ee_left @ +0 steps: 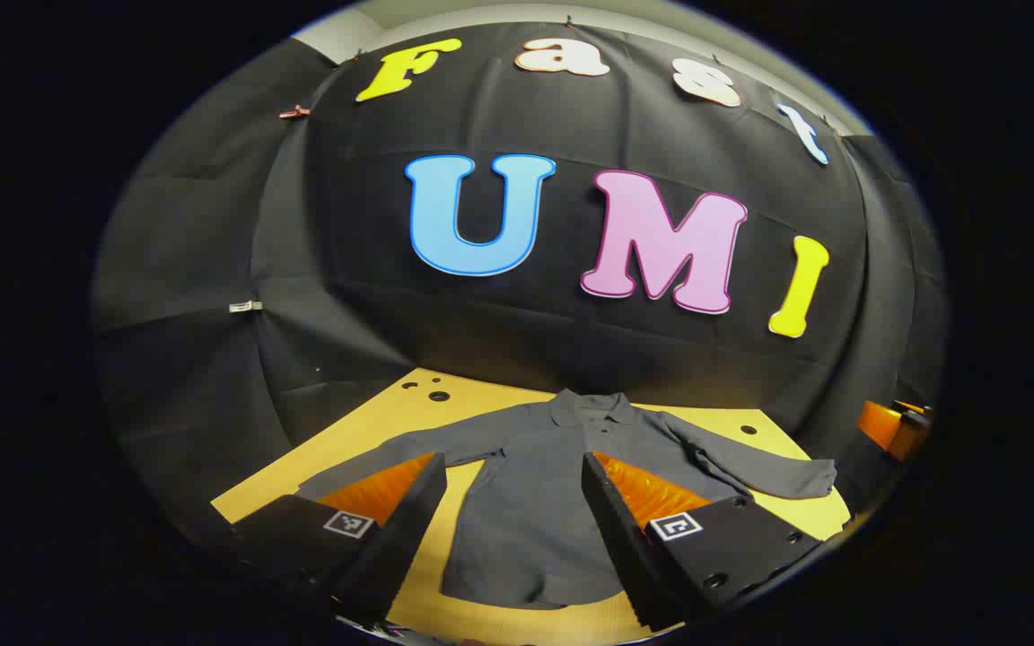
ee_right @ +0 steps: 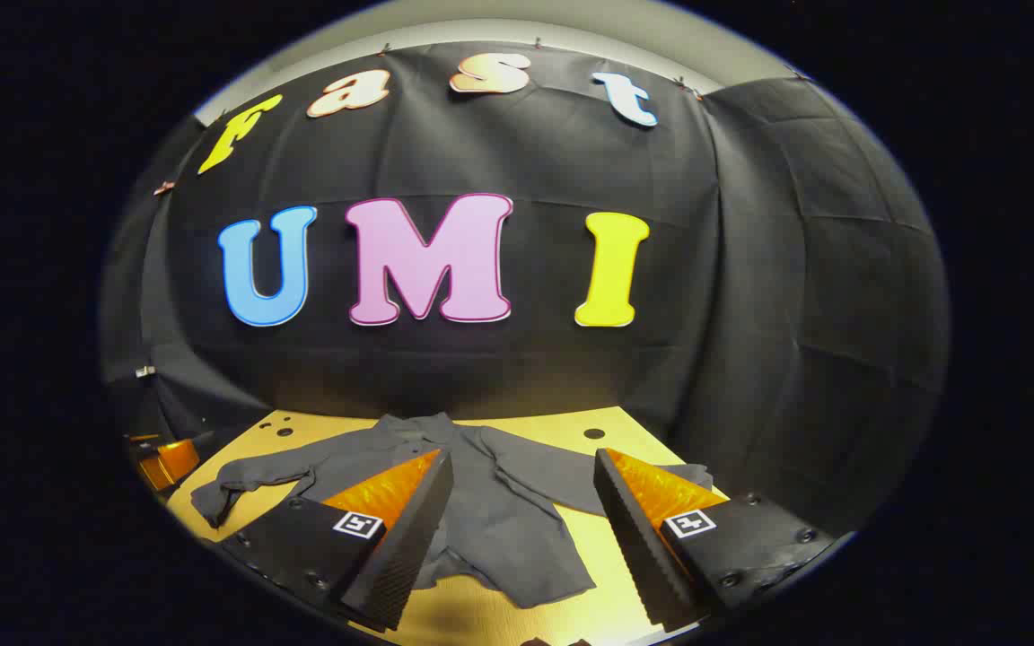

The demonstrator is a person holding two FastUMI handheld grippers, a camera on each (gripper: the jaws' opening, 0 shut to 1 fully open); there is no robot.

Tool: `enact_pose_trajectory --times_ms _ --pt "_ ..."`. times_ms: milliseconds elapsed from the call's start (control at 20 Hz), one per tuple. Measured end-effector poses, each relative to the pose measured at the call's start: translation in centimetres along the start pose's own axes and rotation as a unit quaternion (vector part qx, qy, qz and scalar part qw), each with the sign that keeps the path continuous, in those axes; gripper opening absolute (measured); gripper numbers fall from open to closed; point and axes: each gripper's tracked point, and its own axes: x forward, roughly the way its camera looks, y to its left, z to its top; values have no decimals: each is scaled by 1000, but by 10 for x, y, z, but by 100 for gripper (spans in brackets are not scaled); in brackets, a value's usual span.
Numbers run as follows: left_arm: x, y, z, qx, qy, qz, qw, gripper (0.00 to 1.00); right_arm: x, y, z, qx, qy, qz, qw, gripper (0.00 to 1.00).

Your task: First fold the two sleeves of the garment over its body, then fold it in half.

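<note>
While it lies flat on the yellow table point(ee_left: 499, 628), the one grey collared garment point(ee_left: 535, 502) has its collar toward the booth wall and both long sleeves spread outward, unfolded. Two grippers hover above it: the left gripper point(ee_left: 513, 467) and right gripper point(ee_right: 524, 462), each with fingers spread wide, gripping nothing.
</note>
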Motion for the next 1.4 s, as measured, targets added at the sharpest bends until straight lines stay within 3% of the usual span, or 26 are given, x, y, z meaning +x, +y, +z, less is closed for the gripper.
enact_pose_trajectory --times_ms 500,950,1400 --pt "12 -32 26 60 -43 -19 997 96 19 -11 -9 27 3 -2 1000 98" --pt "23 -36 29 66 -55 -3 996 96 41 -16 -9 6 -7 7 1000 98" --pt "34 -35 8 73 -28 18 997 96 83 -77 -45 29 60 -68 995 98"
